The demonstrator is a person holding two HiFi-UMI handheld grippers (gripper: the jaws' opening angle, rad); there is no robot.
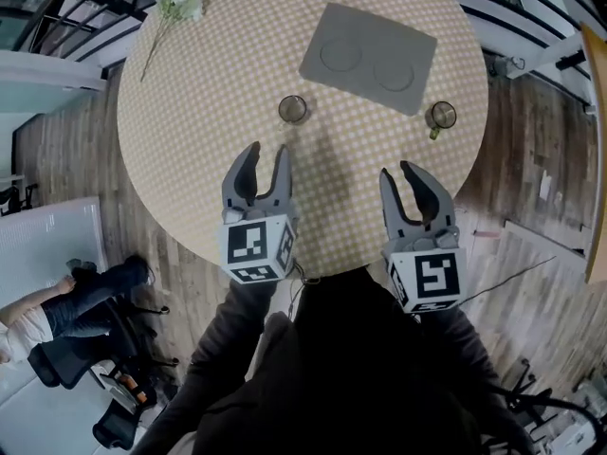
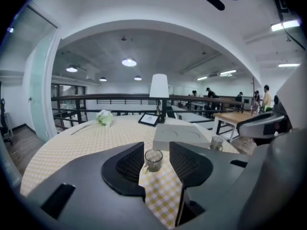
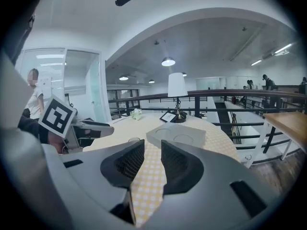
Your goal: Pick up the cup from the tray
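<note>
left tongs [image 1: 266, 152] part open, empty, cup [image 2: 153, 159] framed beyond them | right tongs [image 1: 398, 171] part open, empty | head view only: second cup [image 1: 441, 115] beside tray [image 1: 370, 27]

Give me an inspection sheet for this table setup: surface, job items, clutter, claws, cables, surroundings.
Surface: round table, yellow checked cloth.
Job's things: grey tray empty, both recesses bare; left glass cup and right glass cup upright on the cloth, off the tray.
Clutter: flower sprig, tablet, lamp on the far side.
Grippers: left claw open, empty, lined up on the left glass cup; right claw open, empty.
Cables: thin cable over the floor.
Surroundings: wooden floor; seated person.
</note>
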